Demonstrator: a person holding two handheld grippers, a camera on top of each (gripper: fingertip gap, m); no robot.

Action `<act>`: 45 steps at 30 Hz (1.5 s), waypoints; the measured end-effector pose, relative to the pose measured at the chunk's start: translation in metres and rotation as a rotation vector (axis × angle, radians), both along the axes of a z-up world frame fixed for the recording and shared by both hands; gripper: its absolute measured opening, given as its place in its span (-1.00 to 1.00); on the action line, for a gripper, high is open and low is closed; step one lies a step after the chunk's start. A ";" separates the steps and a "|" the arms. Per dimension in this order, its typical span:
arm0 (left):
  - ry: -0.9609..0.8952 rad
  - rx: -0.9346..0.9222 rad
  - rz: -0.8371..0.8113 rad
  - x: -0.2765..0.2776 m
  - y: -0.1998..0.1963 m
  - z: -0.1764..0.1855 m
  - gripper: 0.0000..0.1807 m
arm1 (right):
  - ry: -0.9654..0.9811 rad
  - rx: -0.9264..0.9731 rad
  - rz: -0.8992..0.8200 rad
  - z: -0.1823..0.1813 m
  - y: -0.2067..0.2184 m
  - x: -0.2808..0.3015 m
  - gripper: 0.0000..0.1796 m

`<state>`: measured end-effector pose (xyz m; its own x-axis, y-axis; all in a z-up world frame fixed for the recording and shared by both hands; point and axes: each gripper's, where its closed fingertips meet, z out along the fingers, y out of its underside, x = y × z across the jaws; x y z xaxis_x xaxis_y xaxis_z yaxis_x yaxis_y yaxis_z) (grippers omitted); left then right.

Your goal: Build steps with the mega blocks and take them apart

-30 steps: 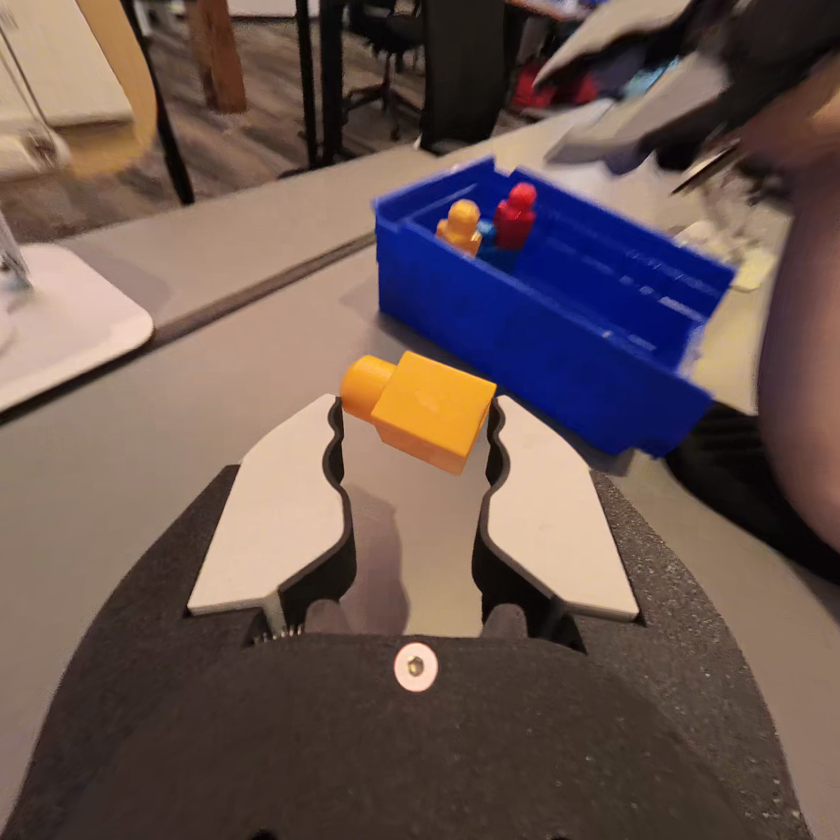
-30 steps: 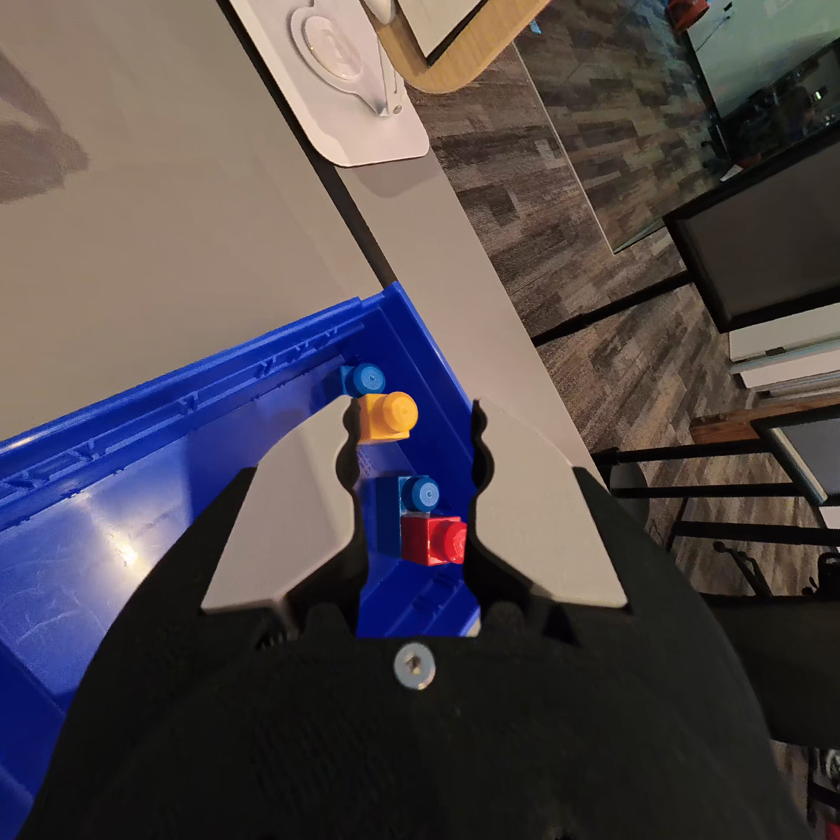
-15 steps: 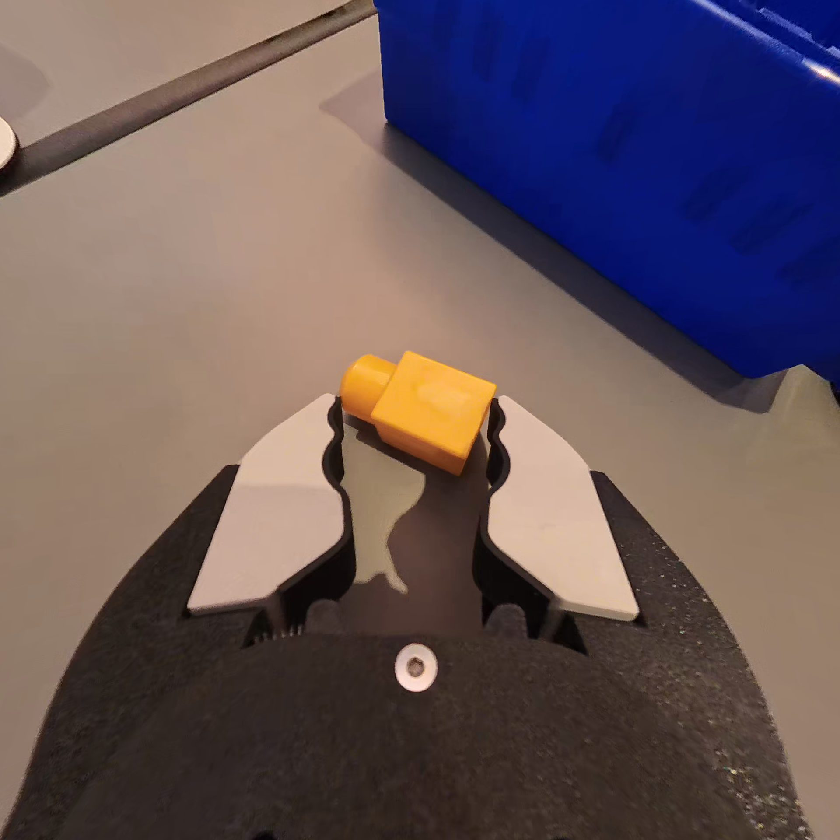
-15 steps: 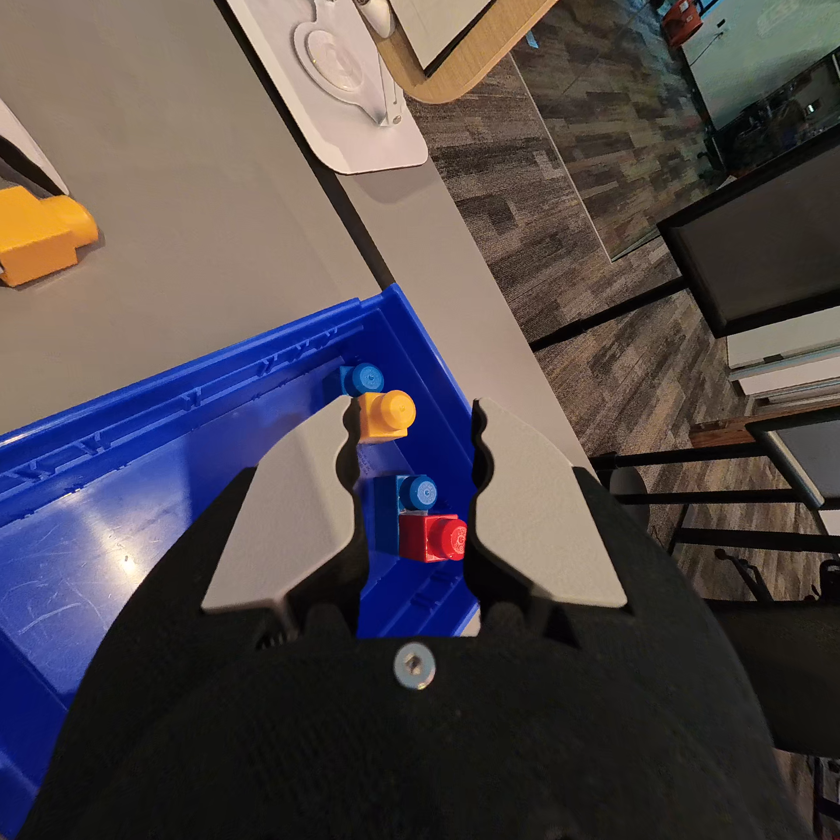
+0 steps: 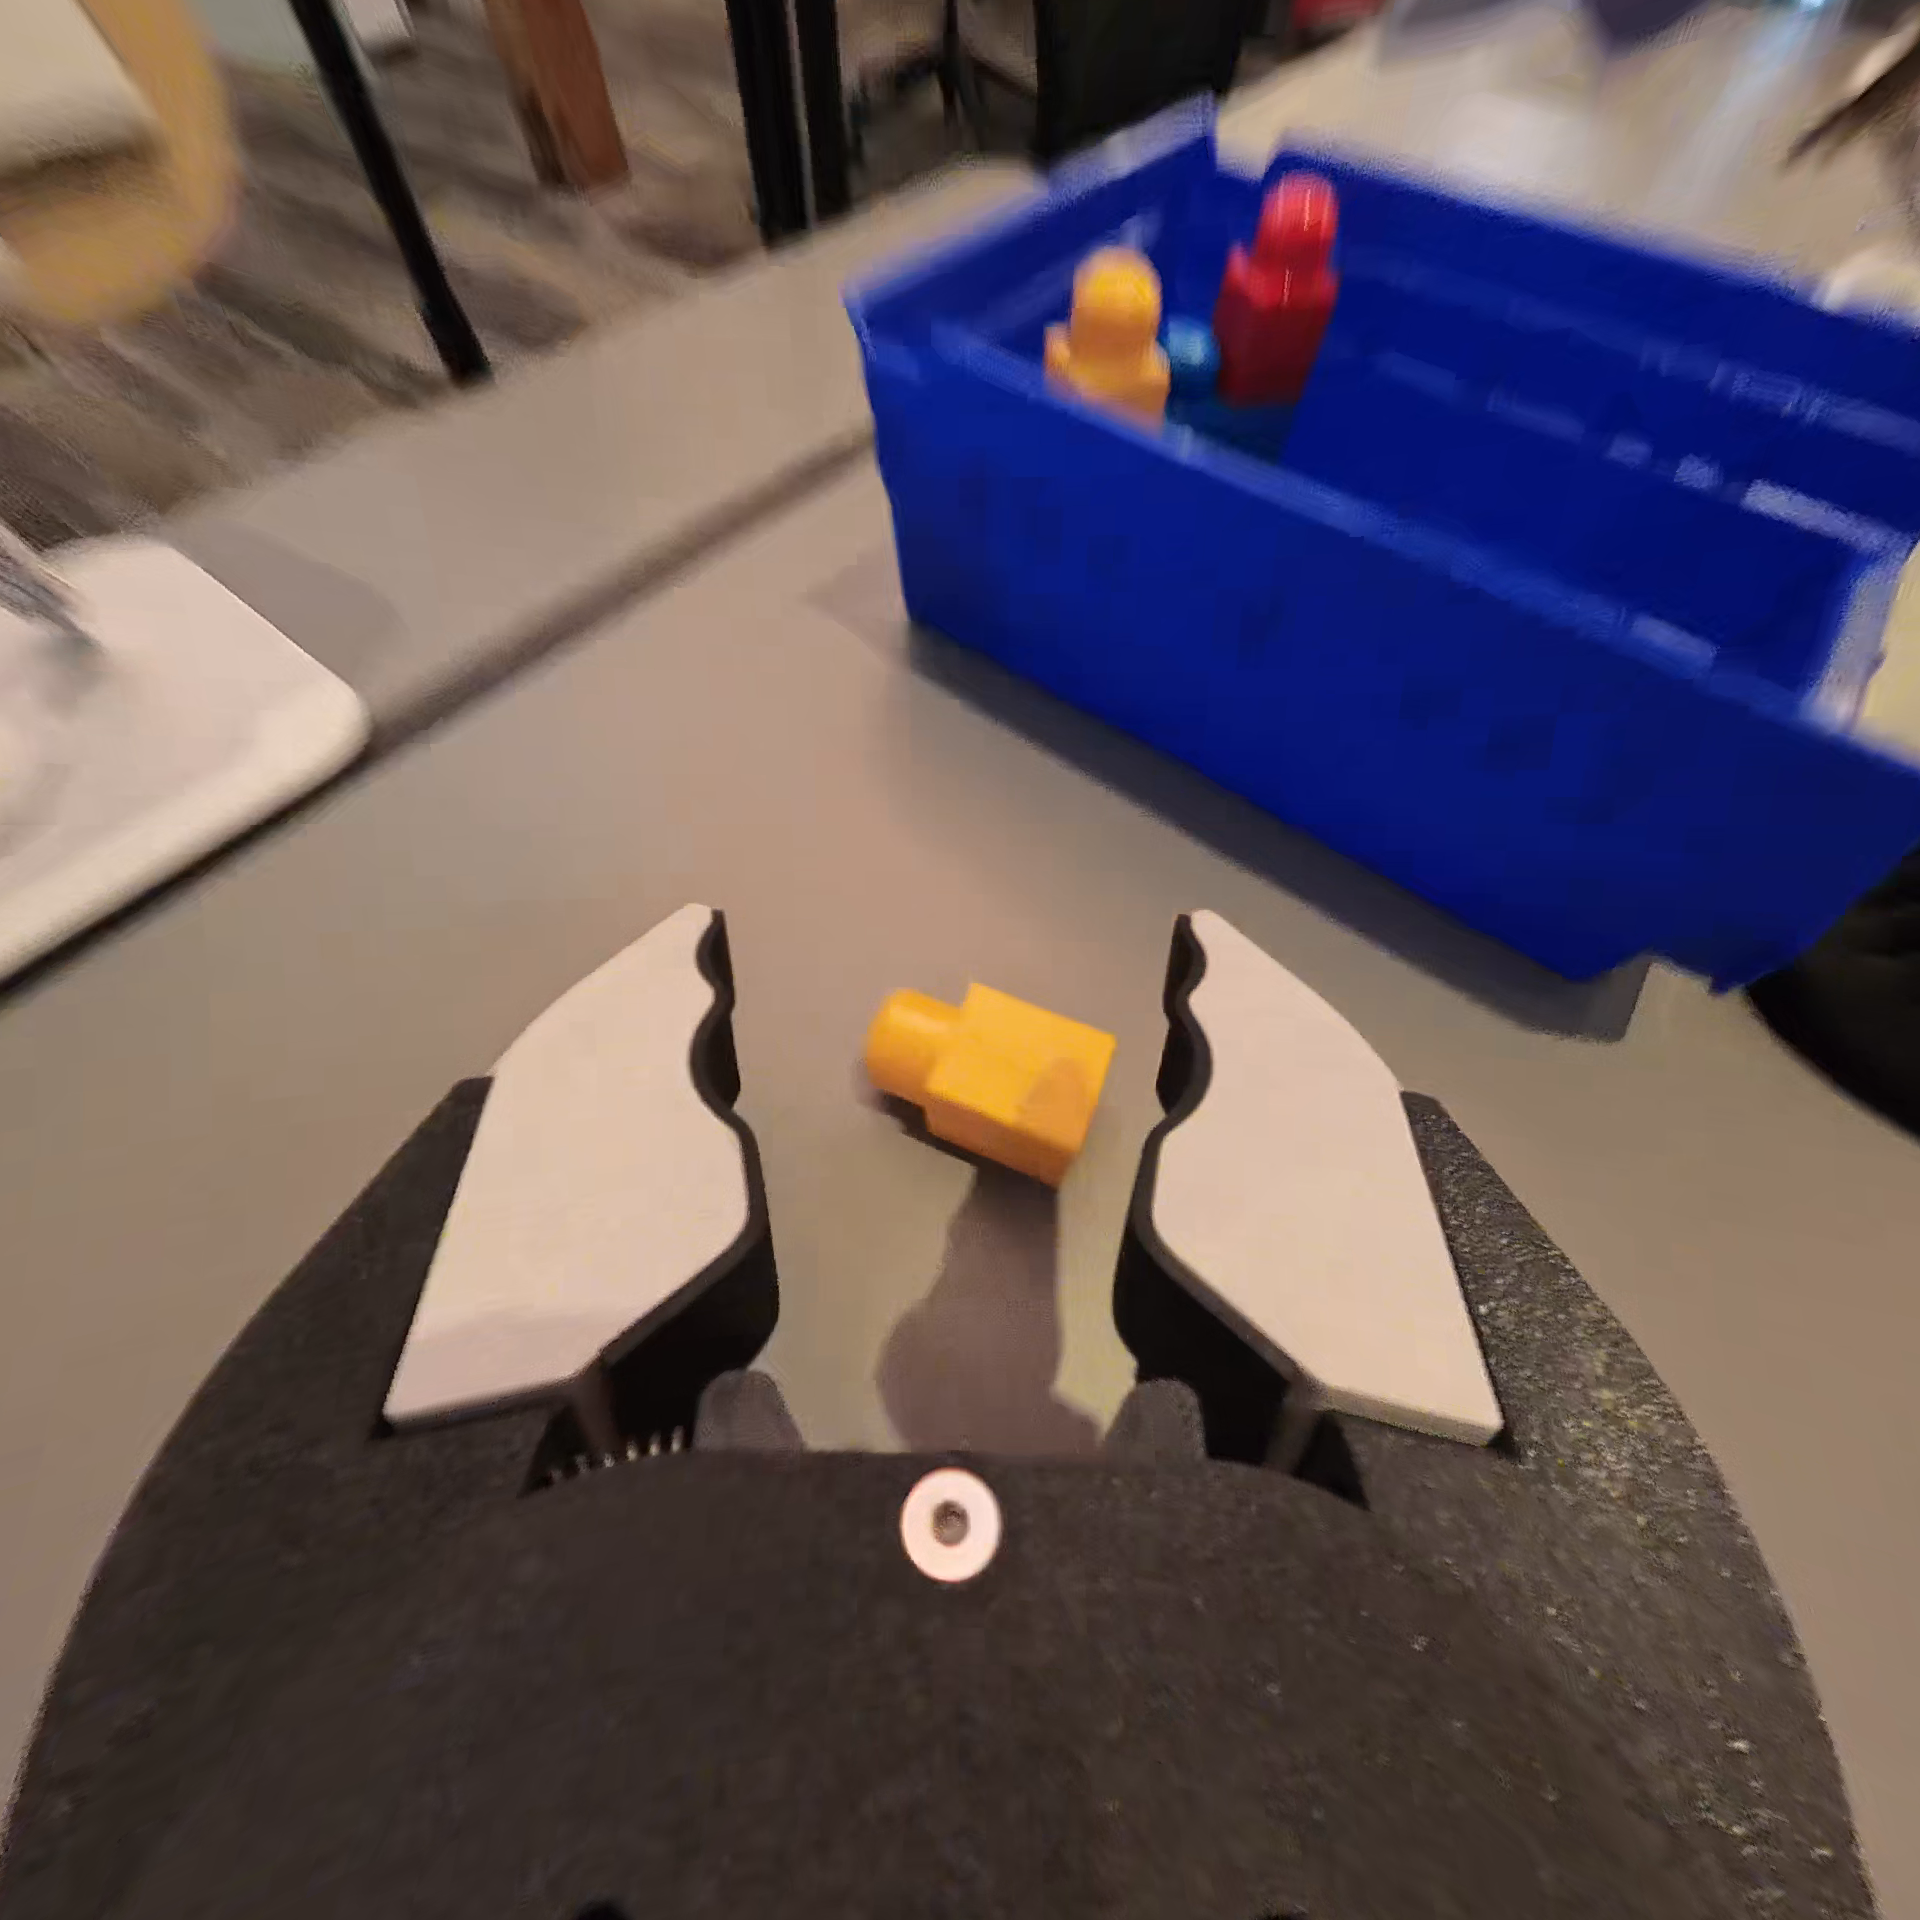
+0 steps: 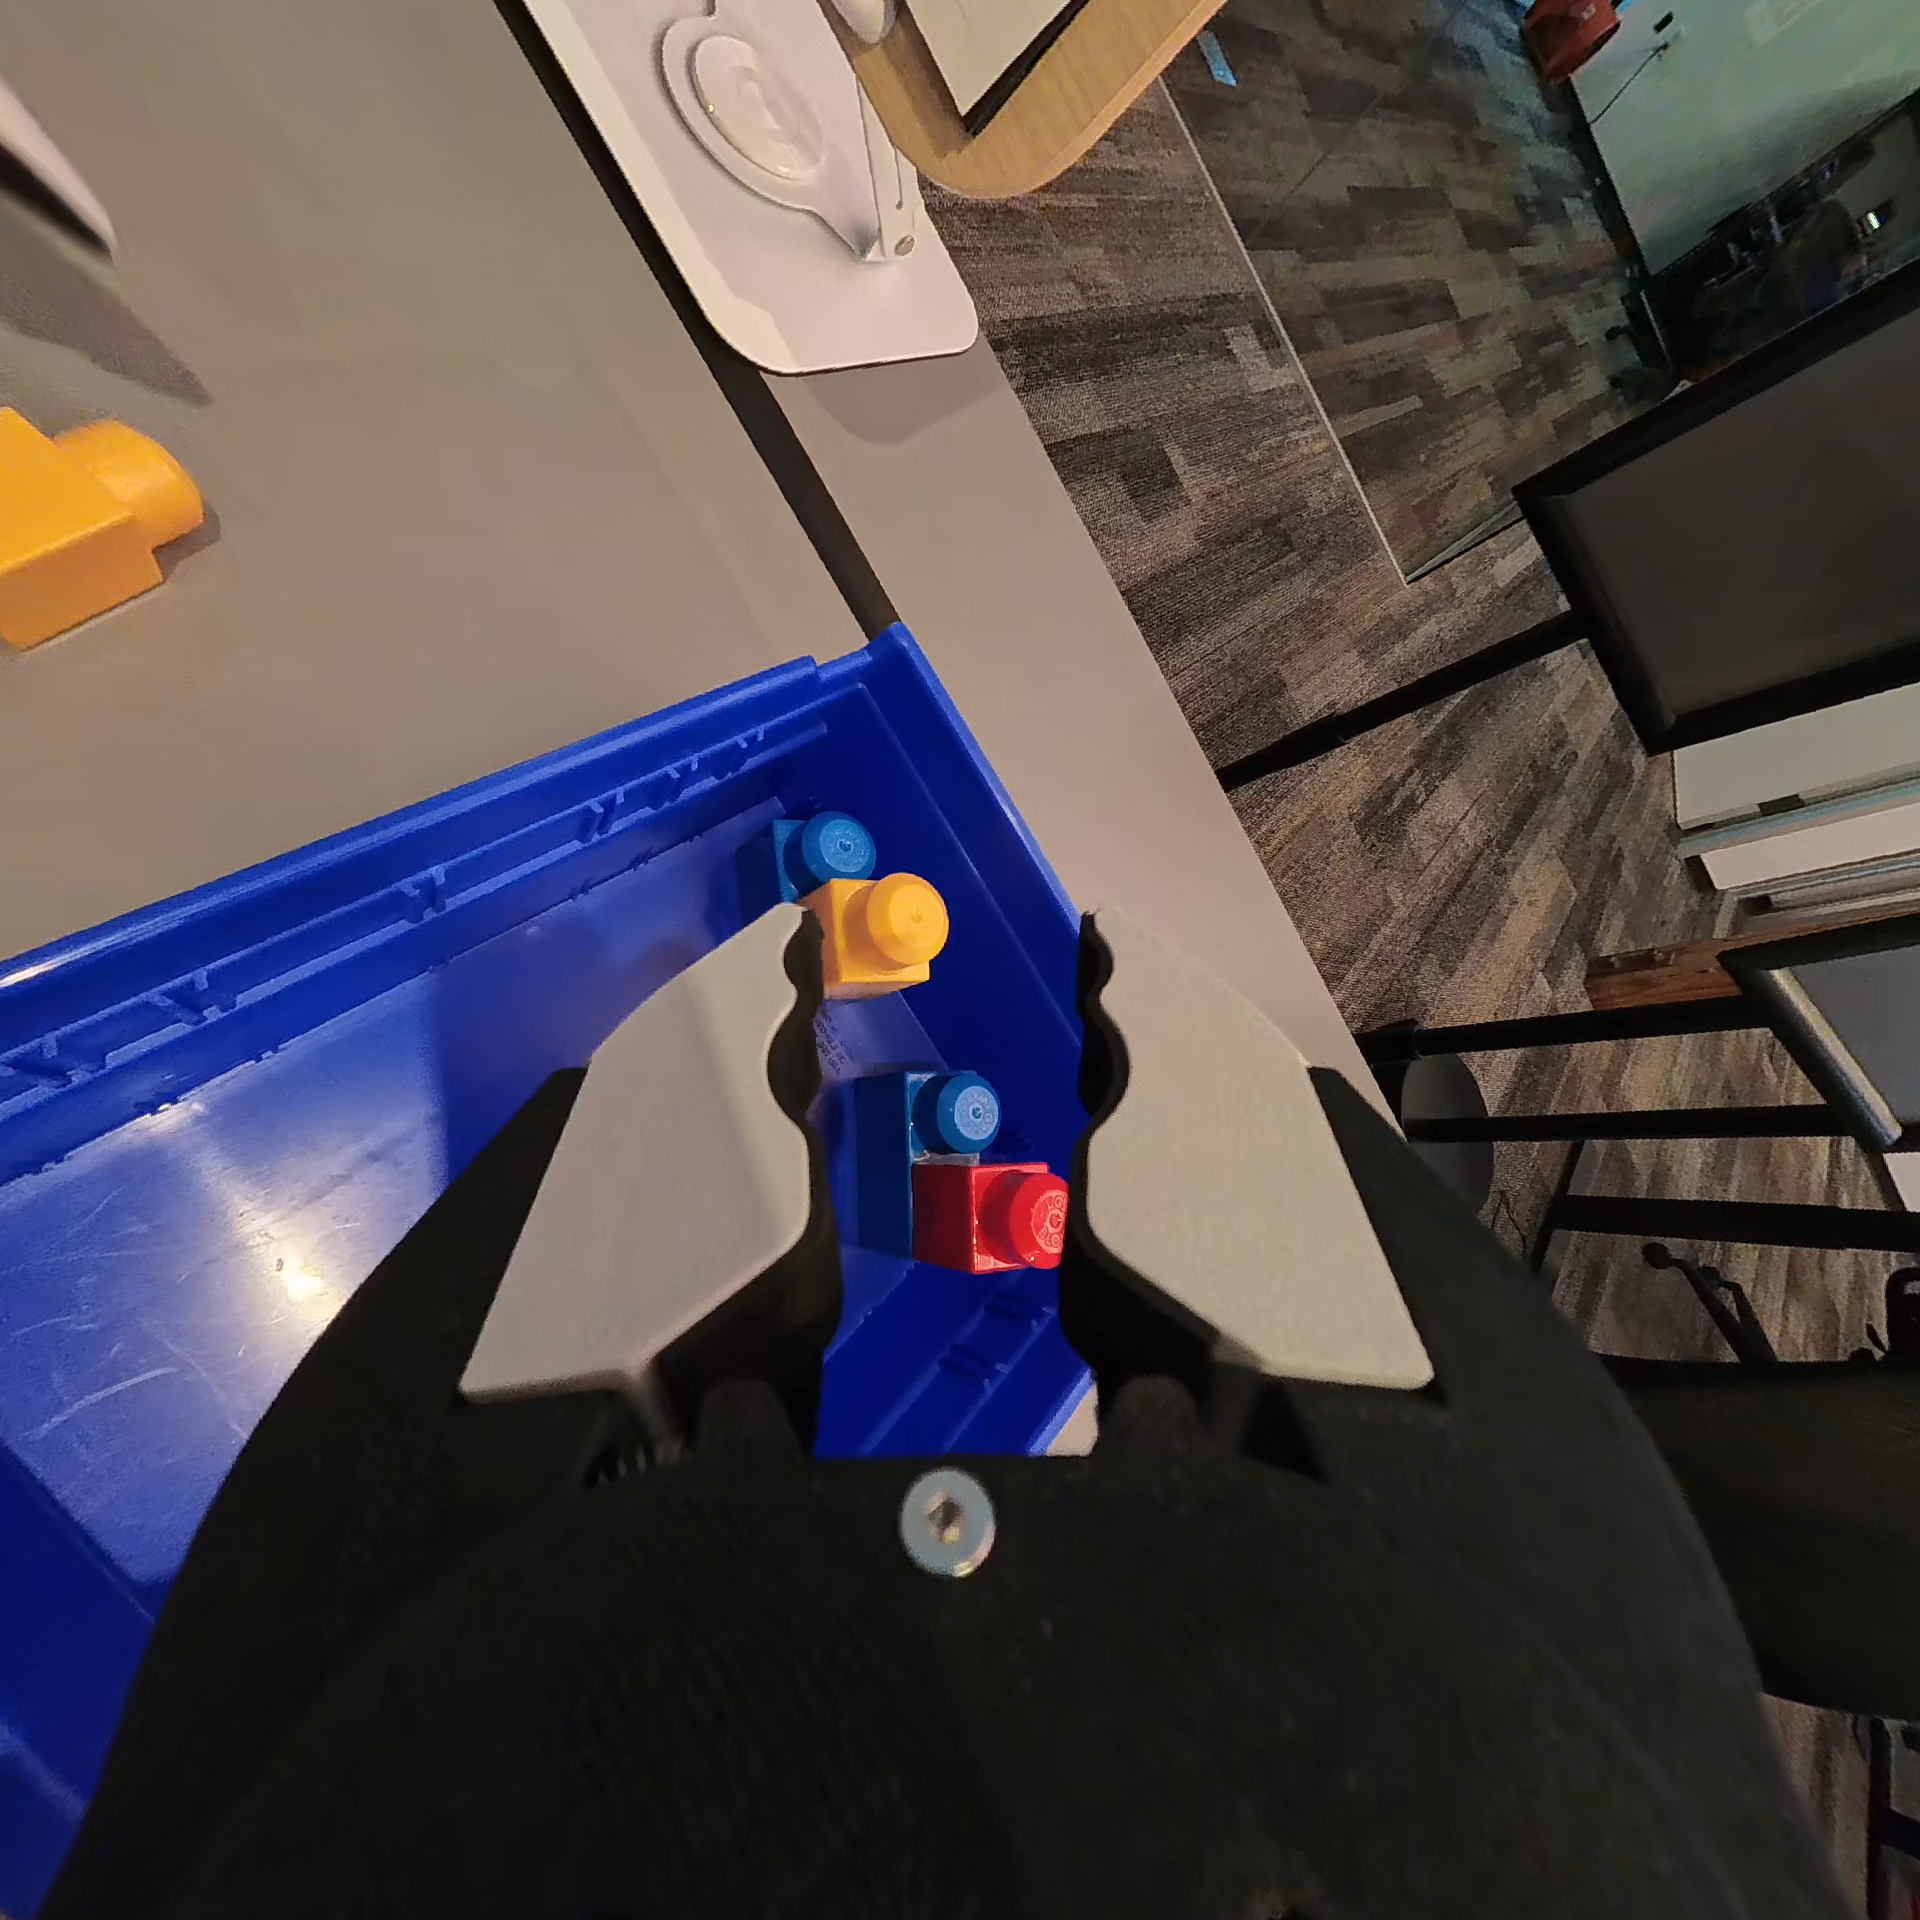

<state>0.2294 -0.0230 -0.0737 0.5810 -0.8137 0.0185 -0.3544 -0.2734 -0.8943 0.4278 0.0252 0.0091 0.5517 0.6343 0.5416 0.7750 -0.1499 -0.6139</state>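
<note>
In the left wrist view, the left tool hangs above the grey desk with its jaws spread wide and nothing between the pads. A yellow block lies on its side on the desk below the gap, its 1 round stud pointing left, clear of both fingers. Beyond it, to the right, stands a blue bin, somewhat blurred. At the bin's near-left end 3 more blocks show above the wall: a second yellow block, a blue piece and a red block, the red one standing tallest. A white plate-like base rests at the desk's left edge.

In the right wrist view, the right tool is held over the same blue bin, looking down into it, jaws parted and gripping nothing. At the bin's end wall sit 2 small stacks: a yellow block touching a blue block, and nearer the camera a red block joined to another blue block, seen between the fingers but not touching them. All 4 studs face the camera. The loose yellow block lies on the grey desk at the far left, outside the bin and well apart from it. The white base lies at the desk's top edge, with patterned floor beyond.
</note>
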 end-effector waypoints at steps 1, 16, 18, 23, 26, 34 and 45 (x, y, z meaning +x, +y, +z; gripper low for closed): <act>-0.036 0.042 0.017 -0.009 0.003 0.026 -0.11 | 0.002 0.001 0.000 0.000 0.000 0.000 -0.47; 0.341 -0.126 0.546 -0.356 0.054 0.083 -0.19 | -0.029 -0.030 0.000 -0.009 0.000 -0.002 -0.47; 0.414 -0.105 0.437 -0.365 0.053 0.067 -0.21 | -0.025 -0.033 -0.002 -0.010 0.000 -0.001 -0.47; 0.641 0.035 0.219 -0.365 0.052 0.027 -0.01 | -0.008 -0.040 -0.007 -0.011 -0.001 0.002 -0.47; 0.699 0.064 0.206 -0.367 0.063 0.013 0.04 | -0.003 -0.045 -0.009 -0.012 -0.001 0.003 -0.47; 0.801 -0.035 0.176 -0.381 0.066 -0.026 0.11 | -0.014 -0.065 0.002 -0.018 -0.001 0.000 -0.47; 0.776 0.080 0.212 -0.381 0.074 -0.005 -0.11 | -0.026 -0.087 0.016 -0.023 -0.001 -0.004 -0.47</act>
